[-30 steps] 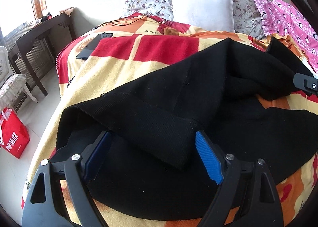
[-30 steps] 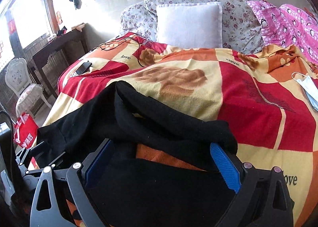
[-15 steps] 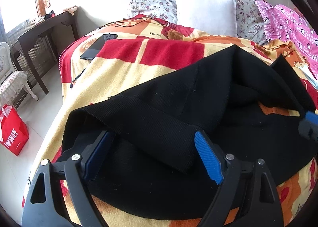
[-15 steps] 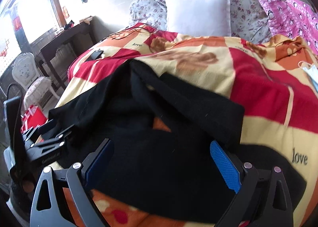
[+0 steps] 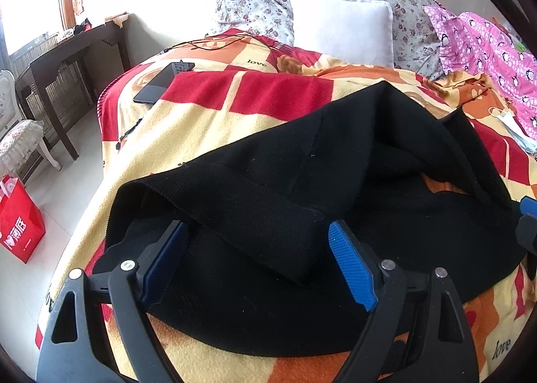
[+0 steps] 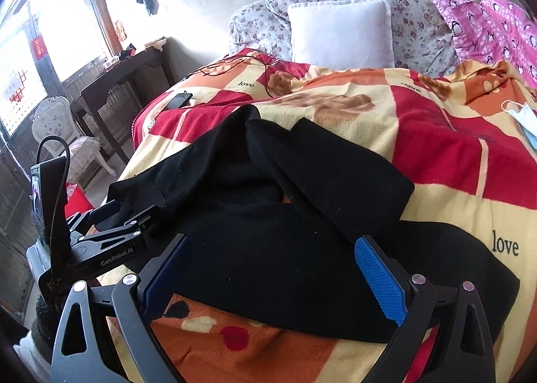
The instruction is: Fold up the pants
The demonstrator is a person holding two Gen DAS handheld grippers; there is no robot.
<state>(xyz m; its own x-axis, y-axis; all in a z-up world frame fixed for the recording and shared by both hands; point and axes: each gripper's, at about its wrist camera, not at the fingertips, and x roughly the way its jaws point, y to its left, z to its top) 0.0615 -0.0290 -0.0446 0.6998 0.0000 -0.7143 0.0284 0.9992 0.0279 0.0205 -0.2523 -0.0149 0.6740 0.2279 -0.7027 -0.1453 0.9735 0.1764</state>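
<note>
Black pants [image 5: 302, 188] lie on the patterned blanket [image 5: 208, 128], their upper layer folded over toward me, with an orange patch of blanket showing in the gap. My left gripper [image 5: 258, 249] is open, and the ribbed corner of the folded flap lies loose between its blue pads [image 5: 352, 265]. My right gripper [image 6: 273, 269] is open too, low over the pants [image 6: 285, 222] near the front edge. The left gripper [image 6: 110, 235] shows at the left of the right wrist view, and the right gripper [image 5: 528, 225] at the right edge of the left wrist view.
A white pillow [image 5: 342, 31] and floral pillows sit at the bed's head, with pink bedding [image 5: 486, 54] to the right. A dark phone [image 5: 161, 84] and a cable lie far left on the blanket, a face mask [image 6: 523, 121] far right. Left of the bed are a dark desk [image 5: 57, 67], a chair and a red bag [image 5: 20, 225].
Both grippers have drawn back from the pants, staying open. The folded layer that was raised close to the right gripper now lies flat on the lower layer.
</note>
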